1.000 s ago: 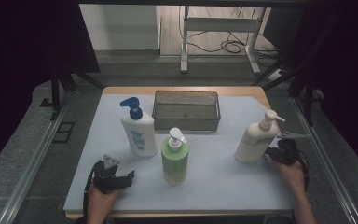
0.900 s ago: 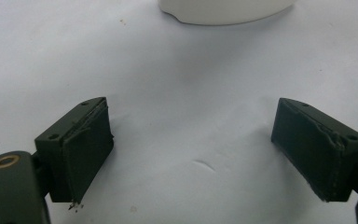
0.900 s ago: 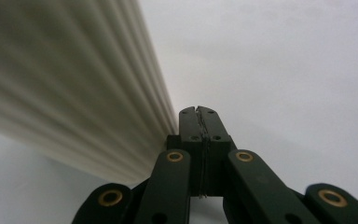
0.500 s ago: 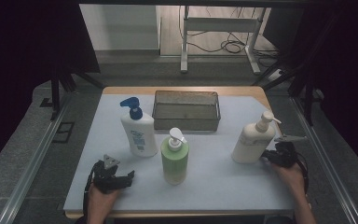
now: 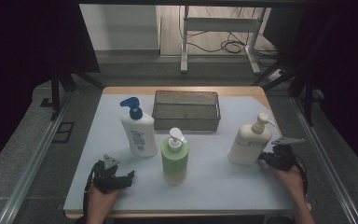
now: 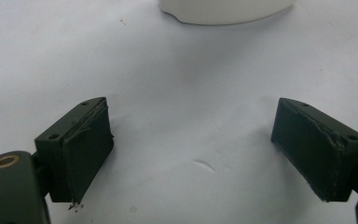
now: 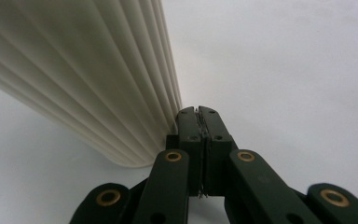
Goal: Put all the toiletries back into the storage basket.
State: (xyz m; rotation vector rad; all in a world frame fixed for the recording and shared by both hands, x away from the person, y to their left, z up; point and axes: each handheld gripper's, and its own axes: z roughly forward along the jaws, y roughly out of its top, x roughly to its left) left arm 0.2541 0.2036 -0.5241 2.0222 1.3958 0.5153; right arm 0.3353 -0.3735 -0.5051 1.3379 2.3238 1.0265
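Cream pump bottle (image 5: 250,143) stands at right, right tongs (image 5: 264,158) pressed together against its base. Left tongs (image 5: 129,176) rest apart at lower left. Wire basket (image 5: 186,110) holds nothing yet.

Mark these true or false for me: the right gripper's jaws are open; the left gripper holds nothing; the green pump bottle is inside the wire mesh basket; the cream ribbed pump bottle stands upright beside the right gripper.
1. The right gripper has its jaws open. False: they are pressed together, with nothing between them.
2. The left gripper holds nothing. True: its jaws stand wide apart over the bare white tabletop.
3. The green pump bottle is inside the dark wire mesh basket. False: it stands on the tabletop in front of the basket.
4. The cream ribbed pump bottle stands upright beside the right gripper. True.
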